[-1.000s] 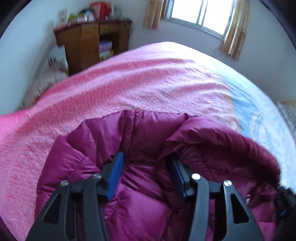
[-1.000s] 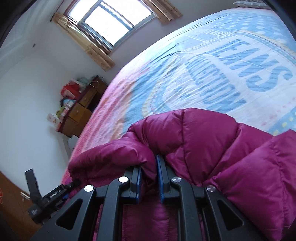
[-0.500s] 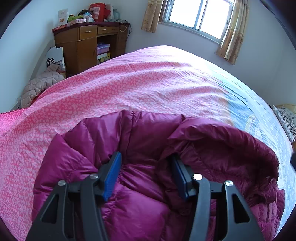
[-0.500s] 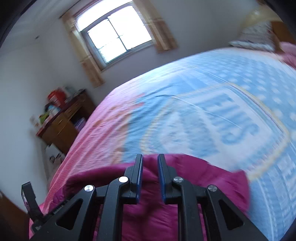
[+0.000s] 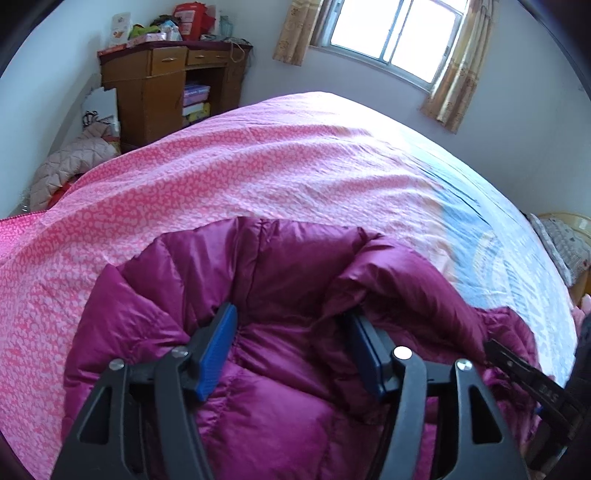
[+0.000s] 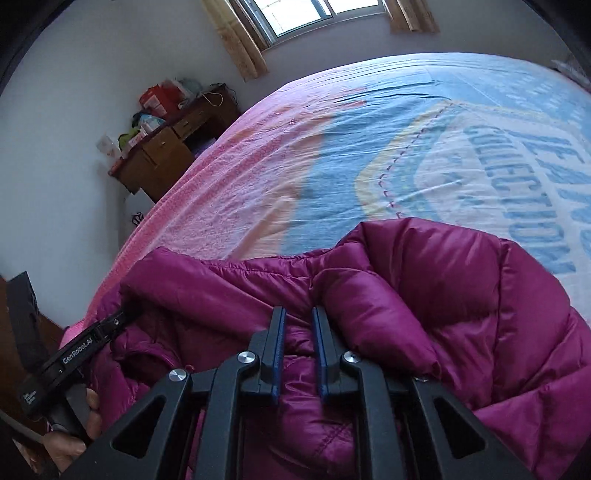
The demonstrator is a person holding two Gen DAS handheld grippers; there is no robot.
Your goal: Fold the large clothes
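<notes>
Jacket (image 5: 280, 369): magenta quilted down jacket, bunched in puffy folds at the near edge of the bed (image 5: 295, 166), lying across the pink-patterned part of the cover with its far side on the blue lettered part.
Left hand-held gripper (image 5: 295, 347): tilted downward over the jacket; jaws have just been opening and stand well apart, a swell of padded cloth between them, the blue pads (image 5: 216, 347) not pressing on it.
Right hand-held gripper (image 6: 298, 343): angled downward at the jacket's right side; jaws nearly together, a narrow slot left, a thin ridge of magenta fabric in that slot and apparently pinched.
Person's hand (image 6: 79, 439): seen in the right view at lower left, wrapped round the handle of the left hand-held gripper.
Cabinet (image 5: 166, 85): wooden, against the far wall, cluttered top.
Window (image 5: 391, 33): curtained, behind the bed.
</notes>
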